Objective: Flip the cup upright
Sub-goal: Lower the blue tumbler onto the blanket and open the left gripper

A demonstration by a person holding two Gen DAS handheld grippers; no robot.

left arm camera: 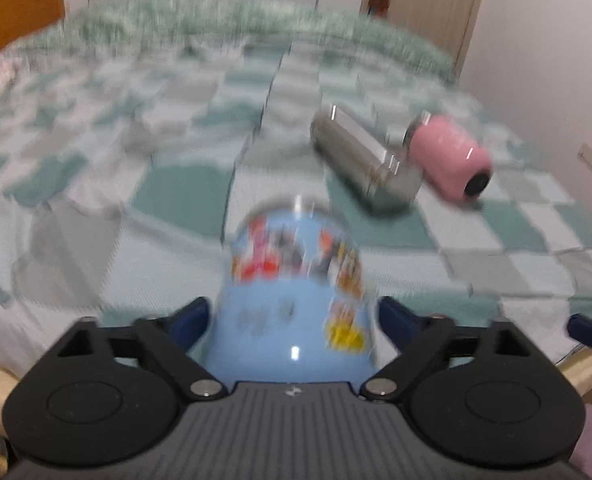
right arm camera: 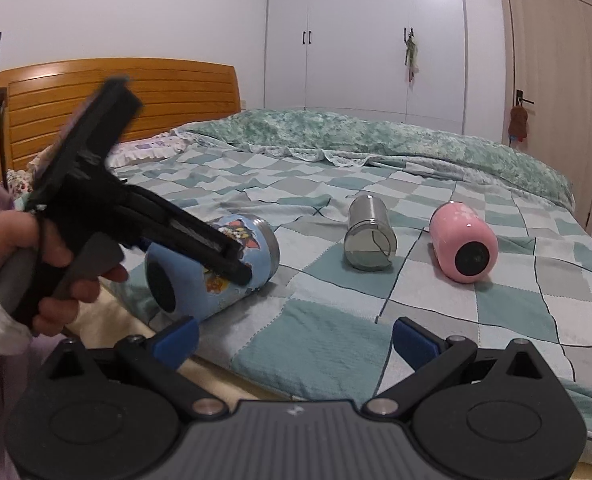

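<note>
Holding item one, the blue cartoon cup (left arm camera: 296, 300), lying on its side near the bed's (right arm camera: 336, 332) front edge: my left gripper (left arm camera: 294, 312) straddles its body, fingers apparently against both sides, though blur hides true contact. Right gripper (right arm camera: 296, 340): wide open, empty, hovering over the front edge. Also lying down: steel cup (right arm camera: 370, 240), pink cup (right arm camera: 462, 242), mid-bed. Risks, as I judge them: glossy wall slipping mid-turn; soft quilt tipping the cup once stood; a roll off the near edge.
</note>
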